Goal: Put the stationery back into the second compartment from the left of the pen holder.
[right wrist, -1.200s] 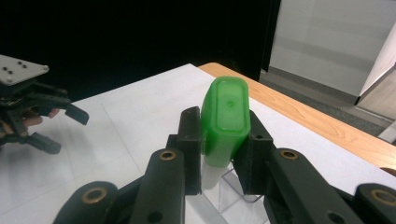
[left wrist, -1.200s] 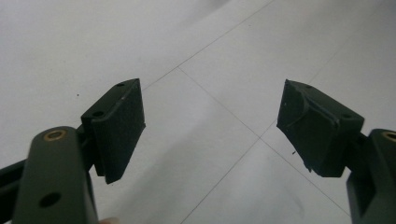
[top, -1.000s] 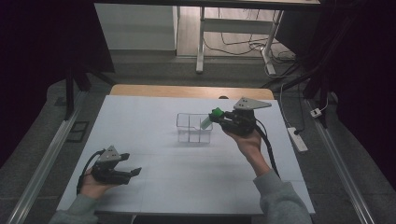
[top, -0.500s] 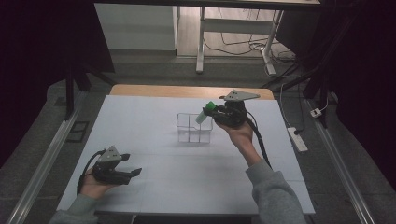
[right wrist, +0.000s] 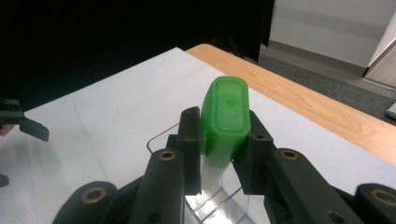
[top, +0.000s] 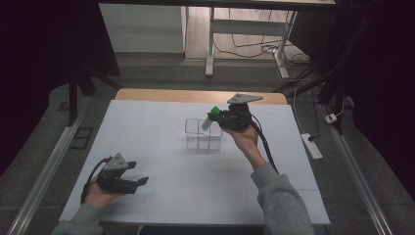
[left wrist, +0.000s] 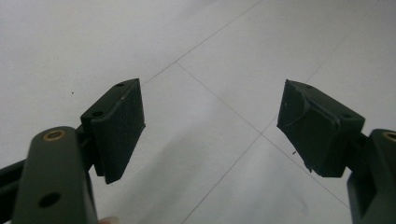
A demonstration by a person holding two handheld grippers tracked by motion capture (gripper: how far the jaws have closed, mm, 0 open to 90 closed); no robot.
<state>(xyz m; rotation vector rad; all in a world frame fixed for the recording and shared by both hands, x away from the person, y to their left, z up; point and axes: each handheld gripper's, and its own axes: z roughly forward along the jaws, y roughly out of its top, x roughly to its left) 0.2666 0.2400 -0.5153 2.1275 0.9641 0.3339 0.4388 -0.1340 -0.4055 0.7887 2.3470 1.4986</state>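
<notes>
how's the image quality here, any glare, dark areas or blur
High view: table evenly lit, surroundings nearly black. Right gripper view: green cap sharp and bright, clear rack glinting, backdrop dark. Left gripper view: pads slightly soft, surface washed pale.

In the right gripper view, the right gripper [right wrist: 219, 140] clamps a green-capped bottle [right wrist: 225, 119], and its two jaws cover the bottle's sides. The bottle's lower body runs behind the gripper and off the bottom edge. The clear divided box [right wrist: 205, 198] beneath is mostly hidden. In the high view, the box's [top: 203, 134] contents are too small to tell.
</notes>
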